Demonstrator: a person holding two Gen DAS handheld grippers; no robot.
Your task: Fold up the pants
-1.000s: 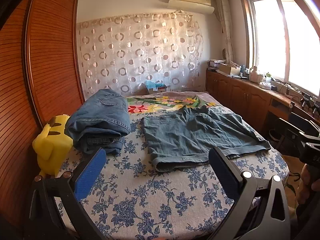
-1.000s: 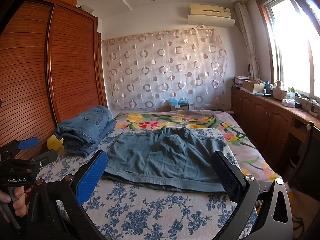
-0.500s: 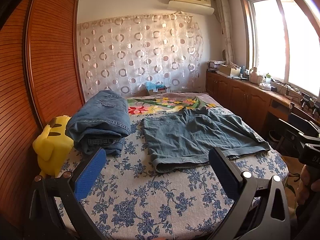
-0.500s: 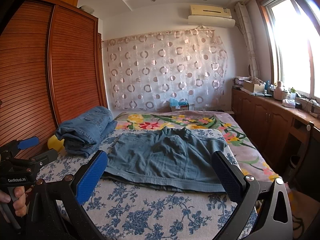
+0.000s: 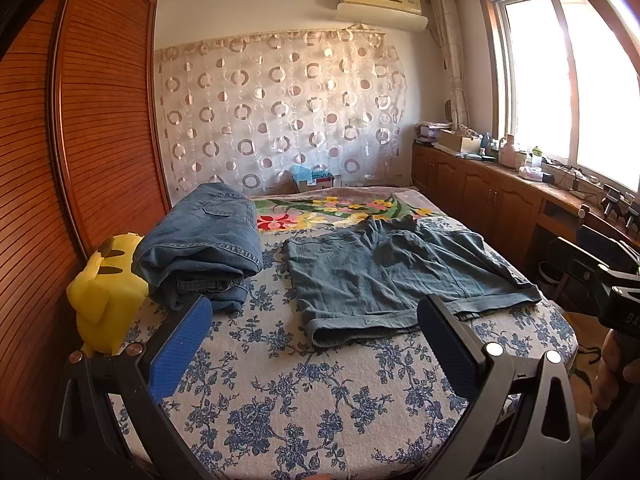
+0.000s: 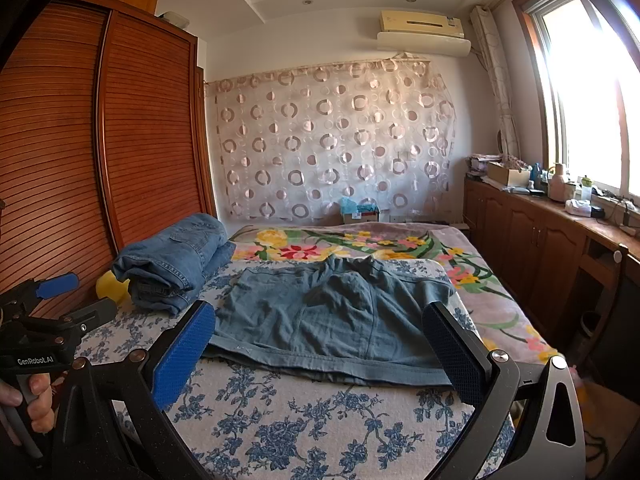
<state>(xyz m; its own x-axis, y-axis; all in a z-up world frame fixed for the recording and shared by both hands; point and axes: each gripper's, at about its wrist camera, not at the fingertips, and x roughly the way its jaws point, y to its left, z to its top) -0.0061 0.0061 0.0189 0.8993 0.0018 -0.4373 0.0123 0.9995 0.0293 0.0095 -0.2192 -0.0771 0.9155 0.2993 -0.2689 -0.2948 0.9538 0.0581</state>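
Nothing has shifted since the earlier frames. Left to right on the bed (image 5: 280,392): one yellow plush toy (image 5: 106,292) at its left edge, one stack of folded jeans (image 5: 204,248), one pair of pants (image 5: 384,276) spread flat mid-bed. Left gripper (image 5: 316,344) and right gripper (image 6: 320,352) hover unladen, fingers spread.

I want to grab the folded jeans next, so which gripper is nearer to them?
Left. The left gripper hovers just in front of the folded jeans; the right gripper is further right, facing the shorts.

Shorts (image 5: 384,276) = thin matt cloth, wrinkled; folded jeans (image 5: 204,244) heavier denim w/ visible stitching. Wardrobe (image 5: 100,120) ribbed wood, semi-gloss. Left gripper (image 5: 316,344) matt black plastic, textured blue pads (image 5: 180,348).
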